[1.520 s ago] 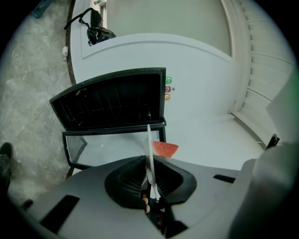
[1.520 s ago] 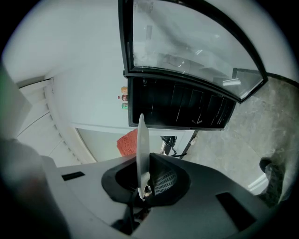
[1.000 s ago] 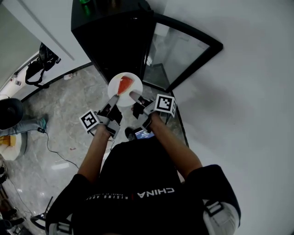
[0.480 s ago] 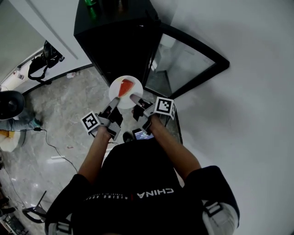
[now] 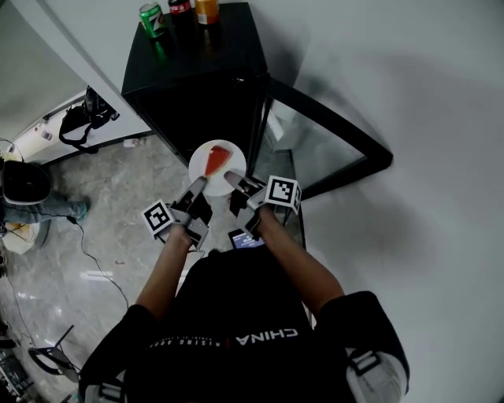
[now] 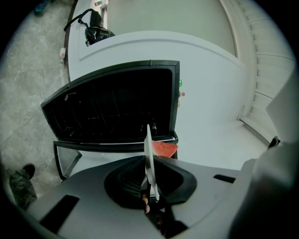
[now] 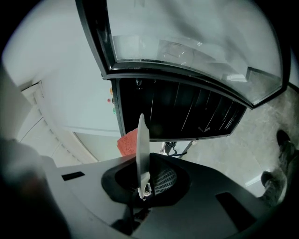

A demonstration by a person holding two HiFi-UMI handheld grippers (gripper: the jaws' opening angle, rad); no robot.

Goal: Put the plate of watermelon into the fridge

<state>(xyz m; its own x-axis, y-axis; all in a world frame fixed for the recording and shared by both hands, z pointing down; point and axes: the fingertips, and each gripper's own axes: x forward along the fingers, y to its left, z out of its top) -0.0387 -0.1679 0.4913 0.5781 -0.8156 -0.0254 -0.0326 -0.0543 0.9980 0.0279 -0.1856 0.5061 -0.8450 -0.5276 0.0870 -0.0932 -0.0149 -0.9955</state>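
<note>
- Plate (image 5: 217, 164) of watermelon is up in the air, pinched from both sides. The left gripper (image 5: 194, 186) is clamped on its near-left rim, jaws closed tight on the thin white edge.
- Over on the other side, the right gripper (image 5: 232, 179) has the near-right rim, jaws likewise closed on the plate. Each gripper view shows the rim edge-on, running straight into the jaws.
- Riding on the plate is the watermelon (image 5: 215, 160), a red wedge lying toward the middle, clear of both sets of jaws.
- Just beyond the plate sits the fridge (image 5: 197, 86), black and low, its opening dark, with wire shelves (image 6: 112, 112) showing inside.
- Its glass door (image 5: 331, 149) is swung wide out to the right, well out of the plate's way.
- Progress, as I judge it: the door is open, and the plate is lifted and brought up to the opening. It hangs in front of the fridge, not yet inside.
- What's left, by my reckoning: slide the plate in level, land it on a shelf, open both grippers and draw them back. Closing the door may follow.
- The count: one plate, one slice of watermelon, two grippers, one fridge, one door, and three cans (image 5: 180, 6) on the fridge top, one green, one red, one orange.
</note>
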